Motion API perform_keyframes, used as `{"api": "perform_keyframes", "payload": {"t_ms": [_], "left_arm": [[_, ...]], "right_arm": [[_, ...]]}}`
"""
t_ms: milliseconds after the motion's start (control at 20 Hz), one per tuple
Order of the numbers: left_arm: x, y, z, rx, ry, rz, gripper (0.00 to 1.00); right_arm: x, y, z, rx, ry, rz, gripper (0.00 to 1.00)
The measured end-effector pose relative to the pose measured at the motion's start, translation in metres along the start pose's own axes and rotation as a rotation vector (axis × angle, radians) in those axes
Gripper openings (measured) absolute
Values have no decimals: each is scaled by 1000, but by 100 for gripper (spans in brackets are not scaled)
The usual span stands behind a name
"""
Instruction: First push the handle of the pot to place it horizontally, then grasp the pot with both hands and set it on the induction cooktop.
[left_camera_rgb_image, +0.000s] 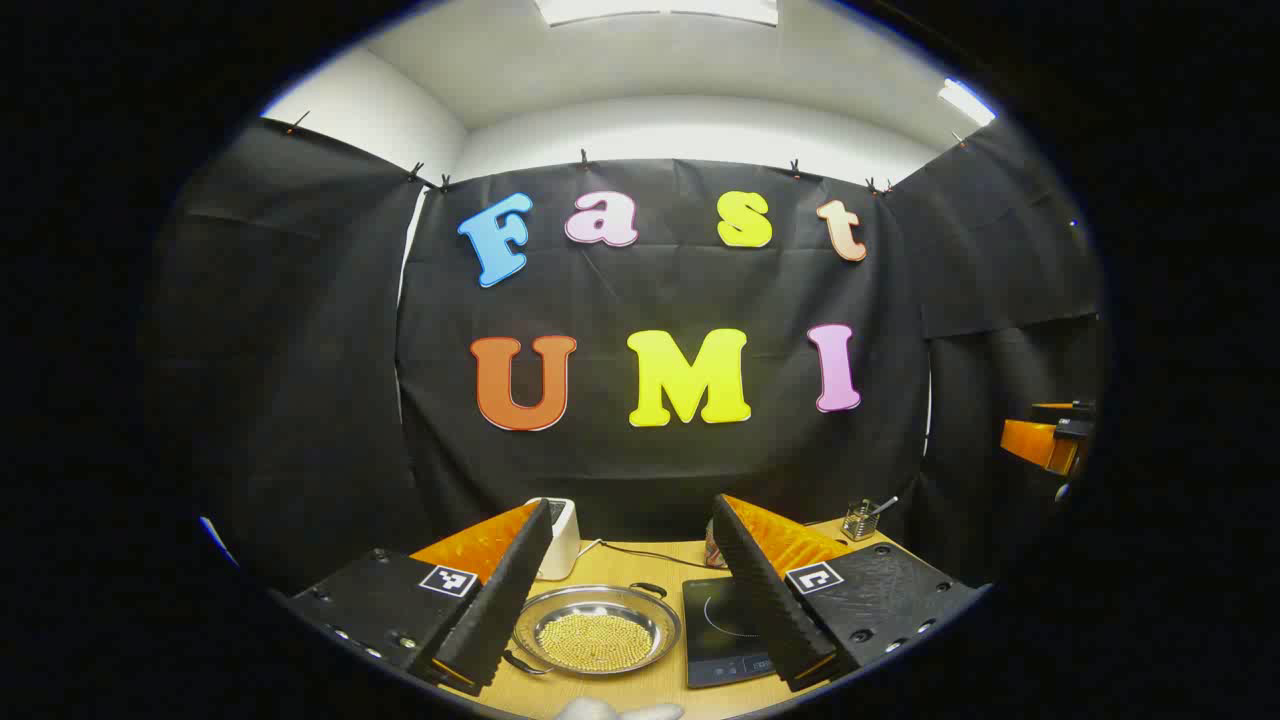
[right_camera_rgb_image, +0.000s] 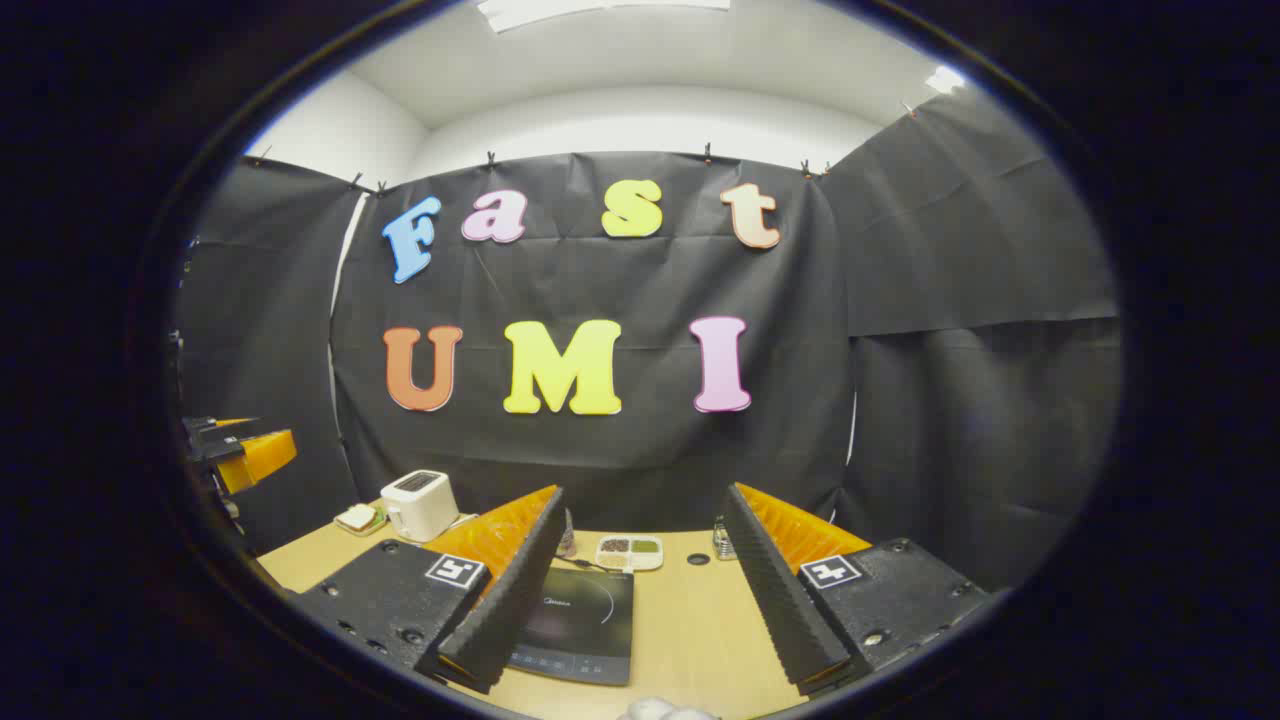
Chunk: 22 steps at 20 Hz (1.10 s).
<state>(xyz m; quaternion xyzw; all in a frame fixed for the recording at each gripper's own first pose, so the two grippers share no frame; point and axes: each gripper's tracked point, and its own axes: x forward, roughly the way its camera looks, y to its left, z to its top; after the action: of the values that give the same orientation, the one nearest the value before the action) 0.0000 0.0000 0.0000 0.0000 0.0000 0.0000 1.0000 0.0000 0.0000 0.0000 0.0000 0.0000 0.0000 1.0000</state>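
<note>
**Count of what I can see on the table**

I count one pot (left_camera_rgb_image: 597, 630), a shallow metal pan with two handles, filled with small yellow grains too many to number. One induction cooktop (right_camera_rgb_image: 575, 623) lies flat on the table (right_camera_rgb_image: 690, 620). One white toaster (right_camera_rgb_image: 419, 504) stands near the table's far left corner, with one small plate of food (right_camera_rgb_image: 359, 517) beside it. One divided tray (right_camera_rgb_image: 629, 552) shows three compartments. One cup holding utensils (left_camera_rgb_image: 860, 519) sits at the far right edge. Two grippers: left gripper (left_camera_rgb_image: 630, 590) and right gripper (right_camera_rgb_image: 640, 590).
</note>
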Motion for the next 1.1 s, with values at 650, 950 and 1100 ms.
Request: {"api": "perform_keyframes", "payload": {"t_ms": [650,950,1100], "left_arm": [[2,25,-7,-2,16,28,96],[6,22,-13,2,10,8,89],[5,9,-14,-14,24,-55,64]], "right_arm": [[5,18,-12,-28,31,30,100],[7,19,-13,-46,34,35,99],[9,18,-15,-45,40,35,99]]}}
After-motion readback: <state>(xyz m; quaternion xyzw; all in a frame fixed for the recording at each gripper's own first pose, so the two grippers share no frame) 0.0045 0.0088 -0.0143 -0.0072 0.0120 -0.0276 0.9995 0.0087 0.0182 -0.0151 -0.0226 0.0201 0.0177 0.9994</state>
